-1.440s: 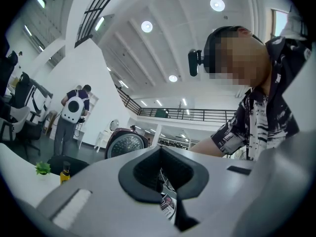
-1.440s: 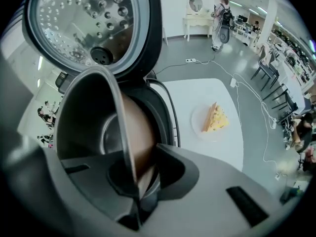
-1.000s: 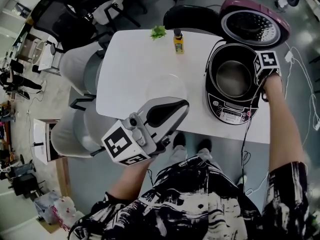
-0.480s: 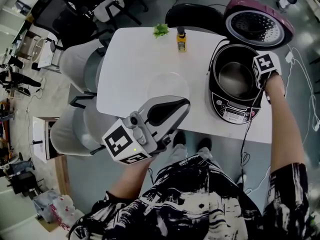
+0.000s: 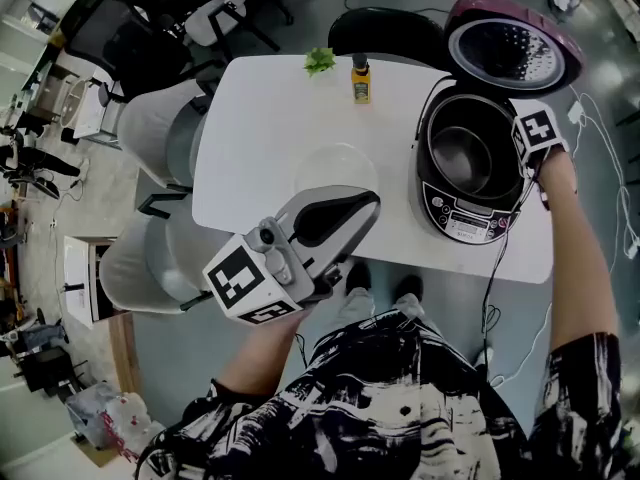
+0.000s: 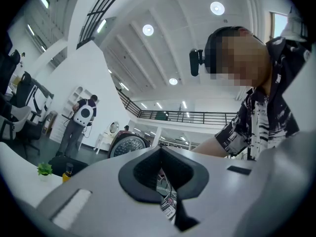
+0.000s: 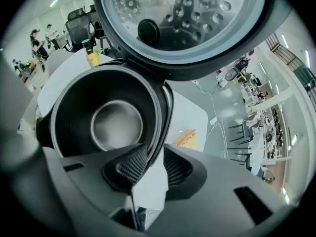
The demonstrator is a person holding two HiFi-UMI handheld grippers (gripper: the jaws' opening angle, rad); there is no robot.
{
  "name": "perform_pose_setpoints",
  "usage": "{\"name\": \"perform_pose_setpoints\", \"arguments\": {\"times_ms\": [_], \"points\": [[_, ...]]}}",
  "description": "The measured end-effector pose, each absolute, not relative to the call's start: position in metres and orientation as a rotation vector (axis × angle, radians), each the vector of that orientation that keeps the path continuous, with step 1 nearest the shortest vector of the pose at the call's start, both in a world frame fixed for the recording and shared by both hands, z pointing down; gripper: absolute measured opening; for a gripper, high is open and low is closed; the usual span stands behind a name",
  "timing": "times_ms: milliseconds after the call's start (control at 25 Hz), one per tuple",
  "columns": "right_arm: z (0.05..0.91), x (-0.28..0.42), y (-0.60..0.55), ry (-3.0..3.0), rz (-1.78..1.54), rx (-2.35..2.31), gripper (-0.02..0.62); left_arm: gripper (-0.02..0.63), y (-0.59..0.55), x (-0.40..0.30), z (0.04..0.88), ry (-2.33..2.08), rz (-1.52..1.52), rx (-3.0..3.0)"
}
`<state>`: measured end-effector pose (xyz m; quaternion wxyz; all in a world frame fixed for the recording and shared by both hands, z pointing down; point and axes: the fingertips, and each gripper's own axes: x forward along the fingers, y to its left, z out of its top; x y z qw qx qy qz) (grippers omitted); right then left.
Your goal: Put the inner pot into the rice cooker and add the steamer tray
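The dark rice cooker (image 5: pixel 468 226) stands at the table's right end with its lid (image 5: pixel 512 54) raised. The metal inner pot (image 5: pixel 464 154) sits inside it. My right gripper (image 5: pixel 520 164) points down at the pot's right rim (image 7: pixel 159 113). Its jaws (image 7: pixel 150 164) have just been opening; the rim still lies between the pads, with gaps on both sides. A clear steamer tray (image 5: pixel 336 173) rests on the table's middle. My left gripper (image 5: pixel 366 208) hovers shut and empty near the table's front edge, level, away from everything.
A small yellow bottle (image 5: pixel 360 81) and a green plant (image 5: pixel 319 62) stand at the white table's (image 5: pixel 260 138) far edge. Chairs surround the table's left side. The cooker's cable trails off the right end. A person (image 6: pixel 79 122) stands far off in the left gripper view.
My right gripper has rolled a little at the pot's rim and shifted slightly. The left gripper has stayed where it was.
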<state>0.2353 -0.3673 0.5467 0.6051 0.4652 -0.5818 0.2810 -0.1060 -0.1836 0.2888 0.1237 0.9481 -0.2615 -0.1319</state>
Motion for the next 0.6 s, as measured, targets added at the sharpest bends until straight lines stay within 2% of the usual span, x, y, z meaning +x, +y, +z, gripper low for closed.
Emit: {"name": "perform_pose_setpoints", "arguments": {"times_ms": [160, 280, 440, 600], "points": [[0.516, 0.220, -0.381, -1.528, 0.602, 1.096, 0.078, 0.005, -0.183, -0.110, 0.287, -0.774, -0.383, 2.774], [0.462, 0.176, -0.386, -1.840, 0.642, 1.146, 0.072, 0.005, -0.183, -0.119, 0.287, -0.810, -0.380, 2.776], [0.353, 0.063, -0.358, -2.324, 0.587, 1.049, 0.060, 0.005, -0.183, -0.143, 0.282, -0.893, -0.375, 2.778], [0.298, -0.070, -0.305, -2.724, 0.644, 0.710, 0.061, 0.005, -0.180, -0.169, 0.279, -0.988, -0.377, 2.765]]}}
